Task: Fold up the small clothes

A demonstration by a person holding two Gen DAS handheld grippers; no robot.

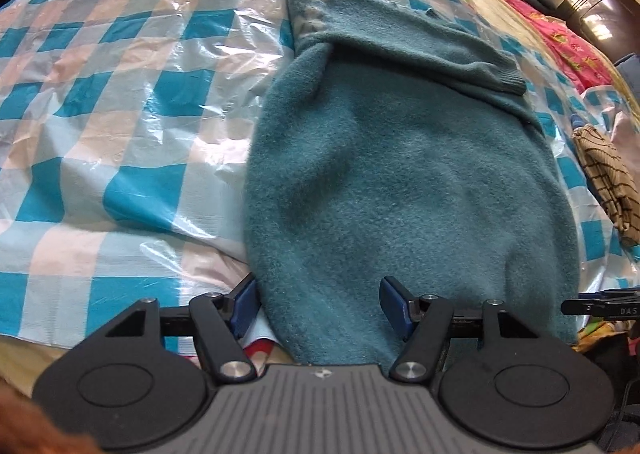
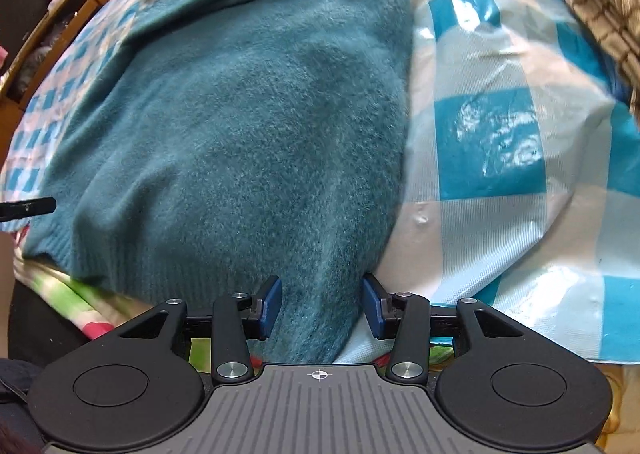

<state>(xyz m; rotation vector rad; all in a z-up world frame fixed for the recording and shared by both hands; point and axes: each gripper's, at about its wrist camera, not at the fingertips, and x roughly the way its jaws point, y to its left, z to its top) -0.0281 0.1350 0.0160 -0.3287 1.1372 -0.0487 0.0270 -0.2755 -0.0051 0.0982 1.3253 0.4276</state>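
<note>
A teal knitted sweater (image 1: 400,157) lies on a blue-and-white checked sheet under clear plastic (image 1: 120,113), one sleeve folded across its upper part. My left gripper (image 1: 318,304) is open, its blue pads either side of the sweater's near left hem corner. My right gripper (image 2: 322,308) is open too, its pads straddling the sweater's (image 2: 248,125) near right hem corner. The cloth lies between both pairs of pads and is not pinched. The tip of the other gripper shows at the edge of each view.
A brown-and-cream checked garment (image 1: 608,177) lies to the right of the sweater; it also shows in the right wrist view (image 2: 600,1). A pink flowered quilt (image 1: 568,37) lies beyond. Wooden furniture (image 2: 52,25) stands past the bed's left side.
</note>
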